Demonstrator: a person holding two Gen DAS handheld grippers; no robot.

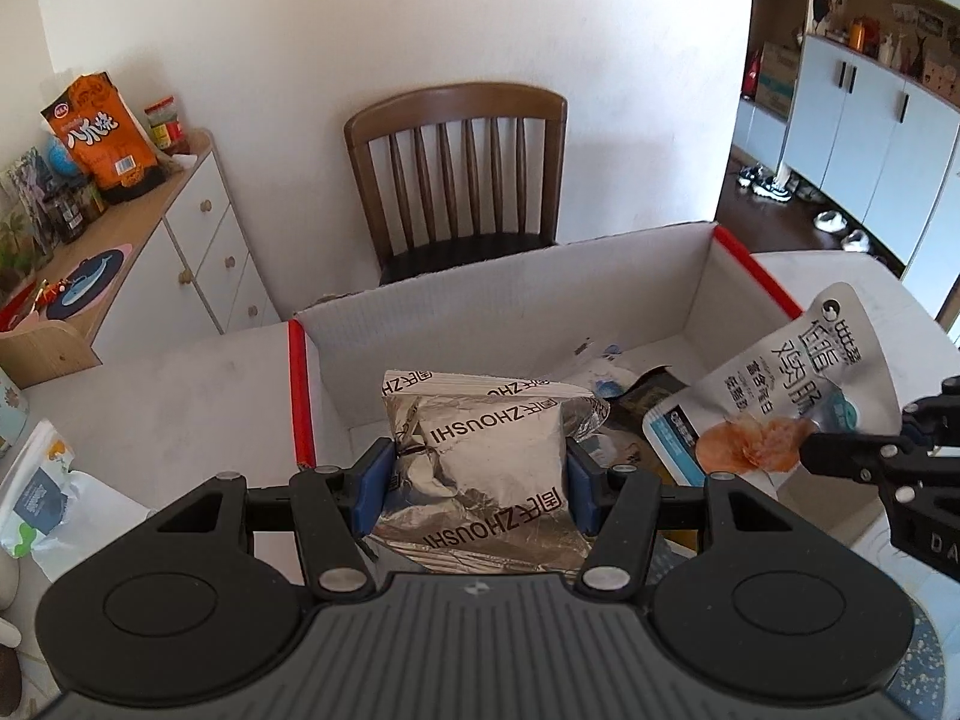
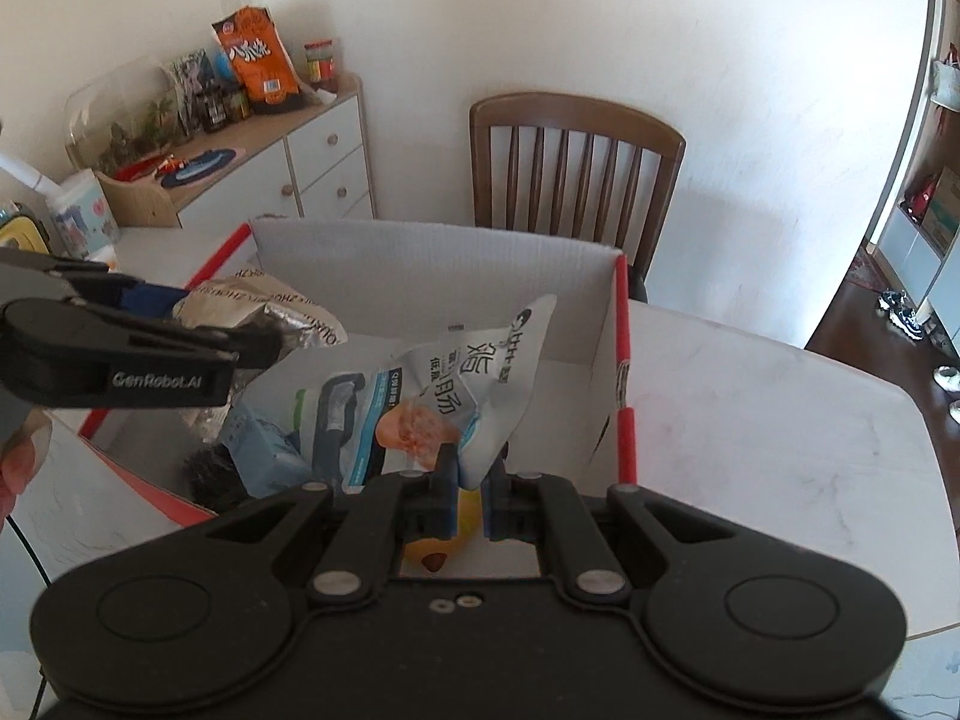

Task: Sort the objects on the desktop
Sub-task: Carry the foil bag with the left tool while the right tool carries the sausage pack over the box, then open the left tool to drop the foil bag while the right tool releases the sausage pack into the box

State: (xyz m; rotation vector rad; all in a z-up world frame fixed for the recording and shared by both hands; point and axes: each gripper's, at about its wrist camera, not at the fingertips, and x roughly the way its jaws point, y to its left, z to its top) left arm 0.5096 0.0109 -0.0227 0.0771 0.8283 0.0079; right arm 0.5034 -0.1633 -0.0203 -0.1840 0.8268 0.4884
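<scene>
A: What is the left gripper (image 1: 480, 483) doing?

B: Its blue pads (image 1: 373, 489) squeeze the sides of a shiny silver packet (image 1: 492, 468). The packet hangs over the near edge of the white box (image 1: 510, 294), at about 6 o'clock of the box in the left wrist view.

A: And the right gripper (image 2: 471, 483)?

B: Its jaws are pinched tight on the bottom corner of a white snack pouch (image 2: 474, 384). The pouch sticks up from the pinch, crumpled, over the inside of the box. In the left wrist view the same pouch (image 1: 786, 396) is at 3 o'clock, over the box's right edge.

A: What is in the box?

B: Some packets lie on the floor of it, mostly at the near end. One is light blue (image 2: 264, 450). I cannot tell what the others are. The far end, at 12 o'clock, has bare floor.

A: Where are the edges?

B: The box has tall white walls. Red strips (image 2: 624, 372) run along the top of its left and right sides. The box sits on a white table (image 2: 750, 420).

A: Is there room to move?

B: Yes. In the right wrist view the table is bare from 2 to 4 o'clock, out to its rounded edge. A brown chair (image 1: 462, 174) stands behind the box at 12 o'clock. A low cabinet (image 1: 198, 240) stands at 10 o'clock, well apart from the box. The two grippers are near each other over the box, but not touching.
</scene>
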